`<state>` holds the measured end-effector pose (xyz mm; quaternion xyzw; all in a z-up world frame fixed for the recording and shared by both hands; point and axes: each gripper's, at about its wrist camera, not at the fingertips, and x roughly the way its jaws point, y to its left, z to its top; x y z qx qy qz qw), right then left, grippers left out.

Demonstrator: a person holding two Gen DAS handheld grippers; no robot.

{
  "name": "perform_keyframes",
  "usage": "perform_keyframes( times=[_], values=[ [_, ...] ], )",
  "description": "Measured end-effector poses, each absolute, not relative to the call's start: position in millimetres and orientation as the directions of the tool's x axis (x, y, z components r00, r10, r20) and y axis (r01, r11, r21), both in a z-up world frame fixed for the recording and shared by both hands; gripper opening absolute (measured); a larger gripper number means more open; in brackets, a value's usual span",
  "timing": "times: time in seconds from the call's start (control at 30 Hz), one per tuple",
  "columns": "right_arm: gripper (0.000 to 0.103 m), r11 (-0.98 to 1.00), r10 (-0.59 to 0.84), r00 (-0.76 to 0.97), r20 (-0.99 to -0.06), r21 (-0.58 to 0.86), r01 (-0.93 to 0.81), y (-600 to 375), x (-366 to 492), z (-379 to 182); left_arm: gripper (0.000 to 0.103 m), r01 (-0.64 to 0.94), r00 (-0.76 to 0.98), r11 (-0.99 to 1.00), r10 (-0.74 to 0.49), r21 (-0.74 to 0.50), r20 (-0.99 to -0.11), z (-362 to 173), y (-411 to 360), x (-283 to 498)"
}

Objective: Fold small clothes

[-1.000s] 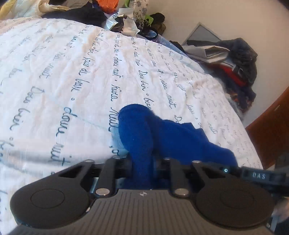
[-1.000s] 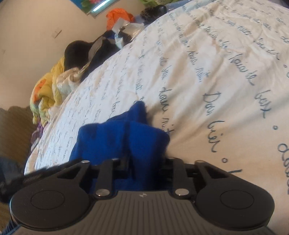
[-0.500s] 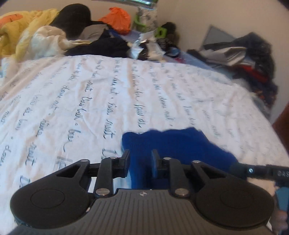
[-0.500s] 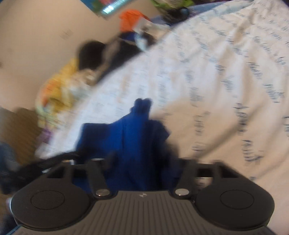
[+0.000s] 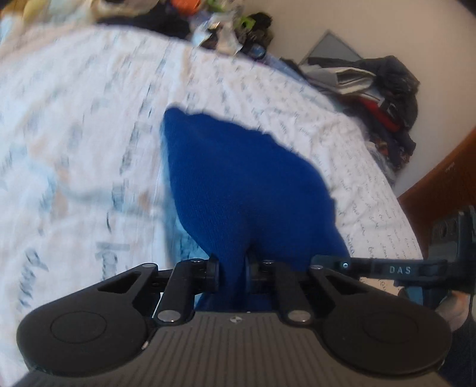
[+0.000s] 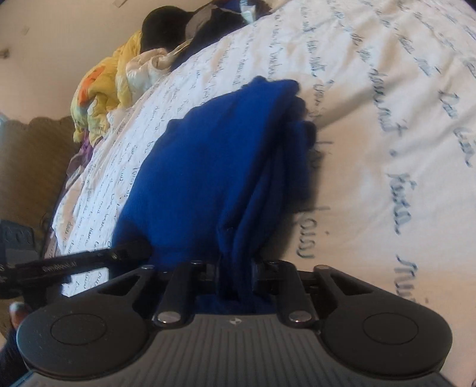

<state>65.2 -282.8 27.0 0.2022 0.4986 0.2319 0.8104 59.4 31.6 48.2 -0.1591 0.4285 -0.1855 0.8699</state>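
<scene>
A small royal-blue knit garment [image 5: 238, 184] hangs over the white bed sheet with blue handwriting print [image 5: 89, 119]. My left gripper [image 5: 232, 265] is shut on one edge of it. My right gripper [image 6: 236, 272] is shut on another bunched edge of the same garment [image 6: 214, 154], which spreads away from the jaws toward the bed. The right gripper's side shows at the right of the left wrist view [image 5: 401, 269], and the left gripper's side at the left of the right wrist view [image 6: 77, 262]. The held edges are hidden between the jaws.
A pile of clothes and clutter [image 5: 226, 26] lies at the bed's far end. Dark and red clothes [image 5: 383, 89] are heaped by the wall. A yellow blanket [image 6: 104, 86] and black item [image 6: 160, 29] lie at the bed's edge. A wooden edge [image 5: 440, 178] stands at right.
Both grippers have lifted and carried the blue garment forward over the bed; it now hangs larger and more spread in both views. The left view is blurred by motion.
</scene>
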Motion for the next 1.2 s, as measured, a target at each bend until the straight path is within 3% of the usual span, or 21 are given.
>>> perform_keyframes(
  times=[0.17, 0.23, 0.27, 0.3, 0.33, 0.37, 0.47, 0.6, 0.63, 0.7, 0.73, 0.77, 0.8, 0.83, 0.93, 1.03, 1.07, 1.1, 1.13, 1.17, 1.2],
  values=[
    [0.014, 0.735, 0.671, 0.455, -0.585, 0.603, -0.31, -283, 27, 93, 0.013, 0.297, 0.633, 0.857, -0.508, -0.422, -0.585, 105, 48, -6],
    [0.015, 0.701, 0.709, 0.437, -0.553, 0.62, -0.352, -289, -11, 100, 0.023, 0.365, 0.602, 0.853, -0.523, -0.374, -0.604, 96, 48, -45],
    [0.018, 0.704, 0.707, 0.422, -0.567, 0.617, -0.351, -290, -28, 93, 0.038, 0.378, 0.578, 0.855, -0.518, -0.355, -0.631, 83, 48, -56],
    [0.035, 0.712, 0.701, 0.395, -0.594, 0.613, -0.342, -291, -39, 82, 0.055, 0.371, 0.56, 0.865, -0.498, -0.337, -0.662, 66, 50, -63],
    [0.048, 0.733, 0.679, 0.382, -0.626, 0.601, -0.318, -294, -45, 71, 0.06, 0.336, 0.564, 0.884, -0.464, -0.324, -0.682, 52, 53, -63],
    [0.068, 0.759, 0.647, 0.414, -0.64, 0.591, -0.274, -304, -46, 63, 0.066, 0.291, 0.582, 0.901, -0.433, -0.321, -0.688, 45, 57, -58],
    [0.069, 0.747, 0.615, 0.511, -0.601, 0.651, -0.135, -334, -20, 55, 0.083, 0.226, 0.631, 0.904, -0.42, -0.364, -0.652, 45, 63, -24],
    [0.069, 0.765, 0.574, 0.553, -0.603, 0.636, -0.101, -330, 35, 51, 0.08, 0.185, 0.655, 0.924, -0.37, -0.335, -0.659, 40, 49, 48],
    [0.069, 0.786, 0.561, 0.542, -0.626, 0.607, -0.114, -320, 48, 49, 0.075, 0.149, 0.631, 0.936, -0.339, -0.319, -0.698, 33, 43, 67],
    [0.067, 0.832, 0.527, 0.489, -0.695, 0.539, -0.132, -295, 72, 36, 0.057, 0.134, 0.58, 0.935, -0.342, -0.328, -0.739, 18, 35, 93],
    [0.061, 0.847, 0.512, 0.472, -0.717, 0.513, -0.14, -283, 76, 26, 0.049, 0.126, 0.616, 0.948, -0.307, -0.293, -0.726, 17, 33, 96],
    [0.042, 0.849, 0.516, 0.48, -0.709, 0.496, -0.181, -275, 79, 24, 0.024, 0.142, 0.606, 0.946, -0.315, -0.29, -0.731, 17, 30, 101],
    [0.022, 0.851, 0.52, 0.463, -0.717, 0.483, -0.207, -266, 81, 19, 0.014, 0.139, 0.632, 0.95, -0.303, -0.281, -0.713, 22, 29, 99],
    [0.018, 0.856, 0.515, 0.464, -0.721, 0.466, -0.226, -260, 83, 19, 0.013, 0.11, 0.695, 0.966, -0.242, -0.233, -0.677, 30, 27, 90],
    [0.012, 0.846, 0.533, 0.523, -0.665, 0.399, -0.354, -246, 65, 41, 0.012, 0.129, 0.793, 0.983, -0.18, -0.128, -0.583, 44, 20, 55],
    [0.015, 0.871, 0.47, 0.566, -0.677, 0.255, -0.419, -231, 61, 39, 0.018, 0.128, 0.801, 0.992, -0.091, 0.021, -0.592, 21, 10, 50],
    [0.022, 0.884, 0.441, 0.567, -0.695, 0.226, -0.41, -231, 66, 32, 0.027, 0.114, 0.797, 0.993, -0.065, 0.043, -0.6, 17, 11, 50],
    [0.042, 0.898, 0.415, 0.564, -0.714, 0.224, -0.378, -234, 71, 28, 0.035, 0.097, 0.802, 0.994, -0.052, 0.044, -0.595, 20, 14, 46],
    [0.051, 0.914, 0.395, 0.579, -0.714, 0.238, -0.329, -241, 72, 31, 0.042, 0.081, 0.818, 0.996, -0.051, 0.027, -0.572, 29, 18, 37],
    [0.056, 0.922, 0.386, 0.608, -0.694, 0.257, -0.291, -248, 68, 39, 0.057, 0.07, 0.843, 0.997, -0.053, 0.012, -0.535, 39, 22, 25],
    [0.056, 0.92, 0.391, 0.657, -0.645, 0.287, -0.266, -261, 55, 50, 0.065, 0.081, 0.868, 0.997, -0.072, -0.004, -0.491, 49, 24, 13]
  ],
)
